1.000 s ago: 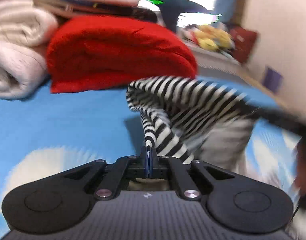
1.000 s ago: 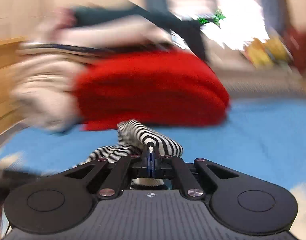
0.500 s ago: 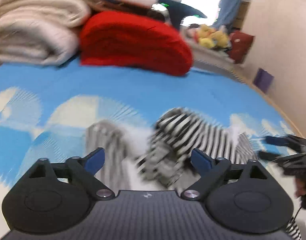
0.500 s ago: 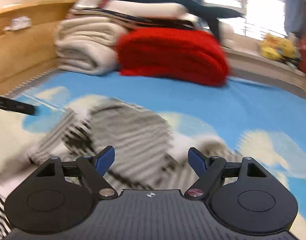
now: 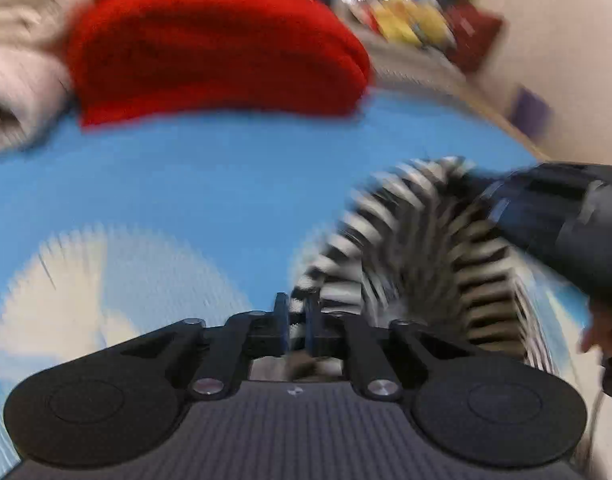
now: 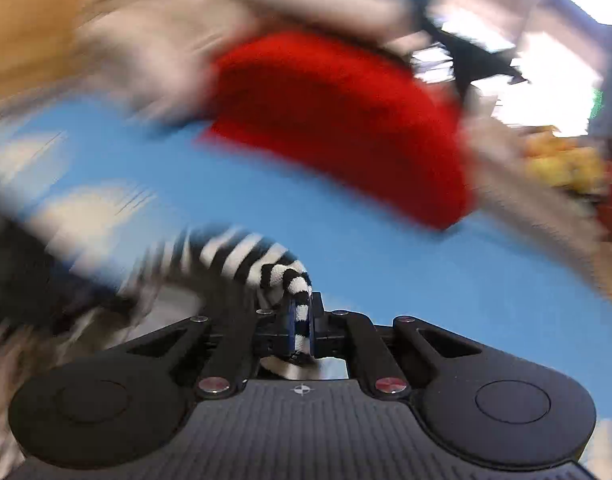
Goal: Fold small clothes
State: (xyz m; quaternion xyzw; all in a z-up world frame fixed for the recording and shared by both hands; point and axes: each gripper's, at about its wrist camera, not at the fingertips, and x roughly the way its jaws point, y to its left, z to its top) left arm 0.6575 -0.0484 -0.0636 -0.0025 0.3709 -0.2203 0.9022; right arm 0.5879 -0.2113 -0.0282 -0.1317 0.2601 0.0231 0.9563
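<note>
Blue sheet (image 5: pixel 209 184); red blanket (image 5: pixel 209 44) behind; both claws pinch striped garment (image 5: pixel 406 248).

Both the left claw (image 5: pixel 294 322) and the right claw (image 6: pixel 300 326) are pinched closed on striped cloth.

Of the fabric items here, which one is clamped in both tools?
The black-and-white striped garment, pinched by the left tool and right tool. The red blanket lies untouched behind.
</note>
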